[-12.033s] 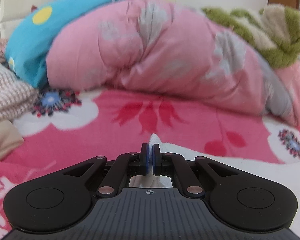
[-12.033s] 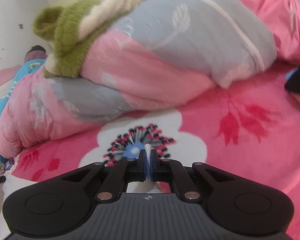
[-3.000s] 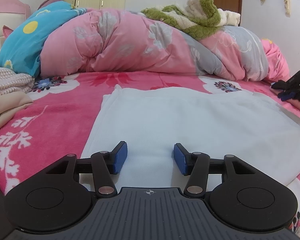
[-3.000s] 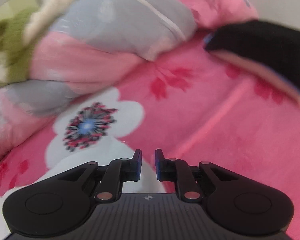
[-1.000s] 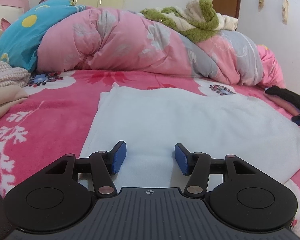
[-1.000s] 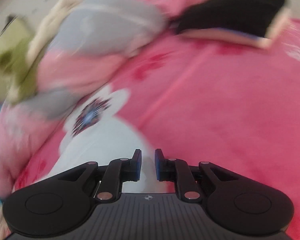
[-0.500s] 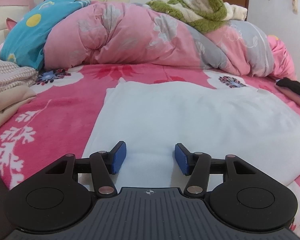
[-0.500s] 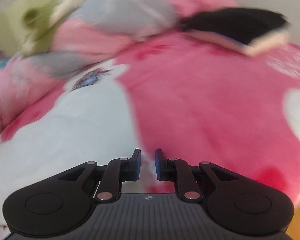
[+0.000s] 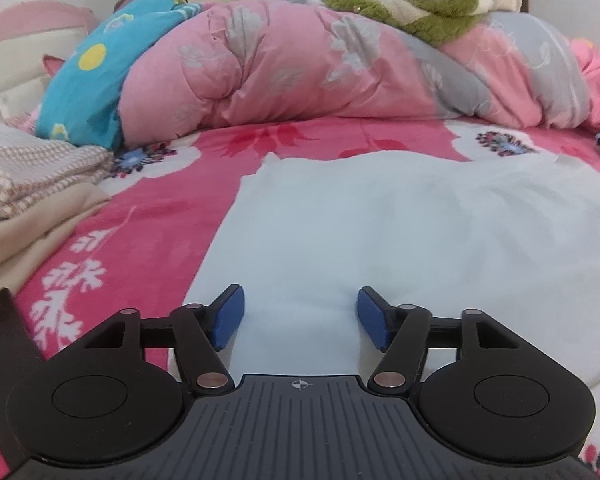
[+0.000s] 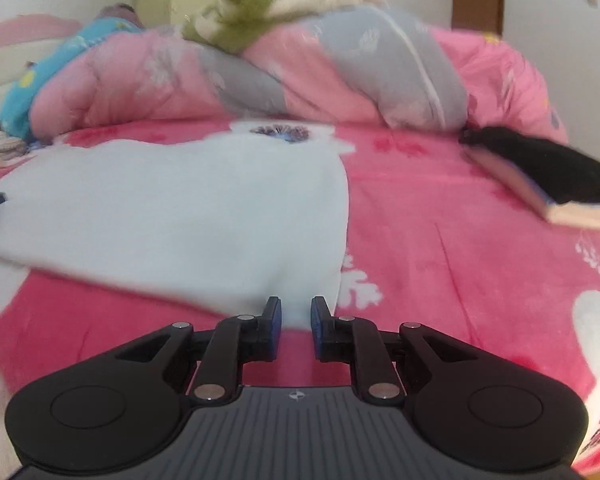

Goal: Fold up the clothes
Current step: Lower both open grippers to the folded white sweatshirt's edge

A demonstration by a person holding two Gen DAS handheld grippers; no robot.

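My left gripper [image 9: 300, 314] and right gripper [image 10: 296, 317] hover released over a pale blue garment [image 9: 400, 232]; a rumpled pink floral quilt [image 9: 300, 72] lies at twelve o'clock, a black folded garment [image 10: 548, 168] at two.

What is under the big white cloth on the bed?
The white cloth lies spread on the pink flowered blanket, which shows all around its edges. Whether anything else sits beneath the cloth cannot be seen, because the cloth covers that part.
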